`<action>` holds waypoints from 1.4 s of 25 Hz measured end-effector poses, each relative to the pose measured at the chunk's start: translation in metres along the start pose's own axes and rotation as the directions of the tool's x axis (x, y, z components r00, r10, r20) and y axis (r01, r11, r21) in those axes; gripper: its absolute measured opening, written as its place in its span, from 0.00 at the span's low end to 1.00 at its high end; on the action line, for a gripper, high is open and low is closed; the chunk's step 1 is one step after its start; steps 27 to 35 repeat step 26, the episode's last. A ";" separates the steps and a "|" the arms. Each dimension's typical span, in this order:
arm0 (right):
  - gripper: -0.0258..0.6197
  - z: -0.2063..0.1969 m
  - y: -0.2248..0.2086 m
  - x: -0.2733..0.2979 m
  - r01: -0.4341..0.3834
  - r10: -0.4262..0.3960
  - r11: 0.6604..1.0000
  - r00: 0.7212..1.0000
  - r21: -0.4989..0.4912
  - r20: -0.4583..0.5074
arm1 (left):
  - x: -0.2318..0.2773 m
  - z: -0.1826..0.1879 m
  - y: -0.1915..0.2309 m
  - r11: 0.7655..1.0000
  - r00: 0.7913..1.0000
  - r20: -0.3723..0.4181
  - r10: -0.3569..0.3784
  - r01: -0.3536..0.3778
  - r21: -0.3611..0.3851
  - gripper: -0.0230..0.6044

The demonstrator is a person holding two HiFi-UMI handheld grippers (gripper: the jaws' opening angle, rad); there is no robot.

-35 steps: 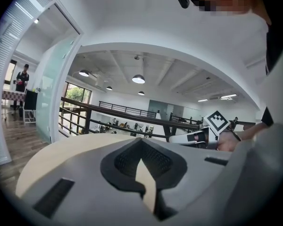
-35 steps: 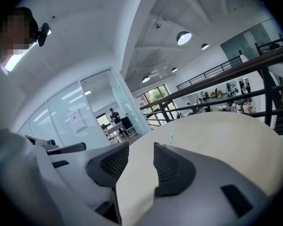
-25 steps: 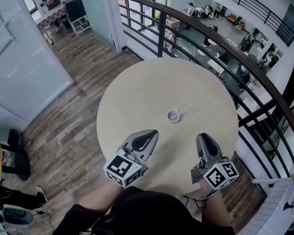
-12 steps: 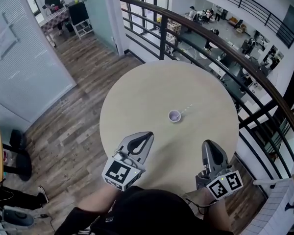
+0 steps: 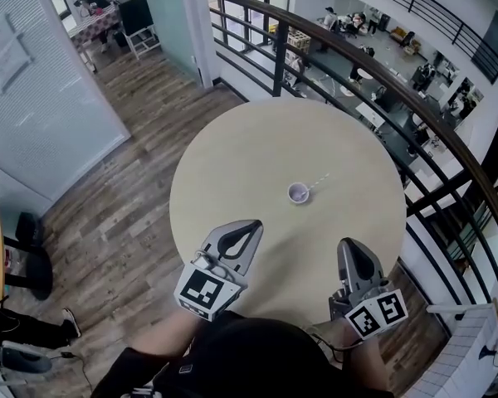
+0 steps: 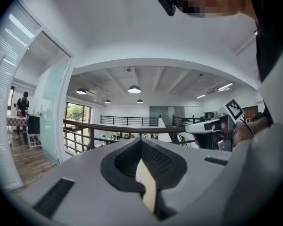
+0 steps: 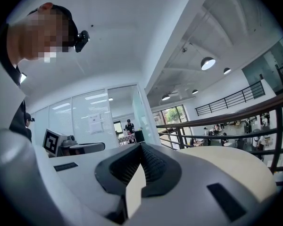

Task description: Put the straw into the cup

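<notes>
Cup (image 5: 298,192) one, straw (image 5: 315,181) one.

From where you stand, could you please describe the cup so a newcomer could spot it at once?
Find the round beige table beside the dark railing. Near its middle stands a small pale purple cup. It is the only round thing there, with a thin pale straw lying beside it.

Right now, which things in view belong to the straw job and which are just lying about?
Job: cup, straw, left hand-held gripper (shut), right hand-held gripper (jaws just closed, empty).
Lying about: railing, glass wall, floor.
</notes>
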State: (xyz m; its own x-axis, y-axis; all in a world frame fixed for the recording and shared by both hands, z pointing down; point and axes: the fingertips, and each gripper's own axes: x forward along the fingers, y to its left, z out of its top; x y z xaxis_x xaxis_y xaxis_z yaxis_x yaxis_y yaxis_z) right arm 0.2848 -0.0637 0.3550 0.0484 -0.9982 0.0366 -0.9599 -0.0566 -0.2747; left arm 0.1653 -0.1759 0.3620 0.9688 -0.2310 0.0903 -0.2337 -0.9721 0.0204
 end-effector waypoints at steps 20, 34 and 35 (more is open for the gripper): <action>0.07 -0.009 -0.003 0.010 0.009 -0.009 1.000 1.000 0.006 -0.018 | 0.002 -0.003 0.008 1.000 1.000 0.008 0.008 -0.008 0.002 0.04; 0.07 -0.006 -0.001 0.012 0.004 -0.004 1.000 1.000 0.001 -0.014 | 0.005 0.003 0.005 1.000 1.000 0.002 -0.009 0.009 0.011 0.04; 0.07 -0.006 -0.001 0.012 0.004 -0.004 1.000 1.000 0.001 -0.014 | 0.005 0.003 0.005 1.000 1.000 0.002 -0.009 0.009 0.011 0.04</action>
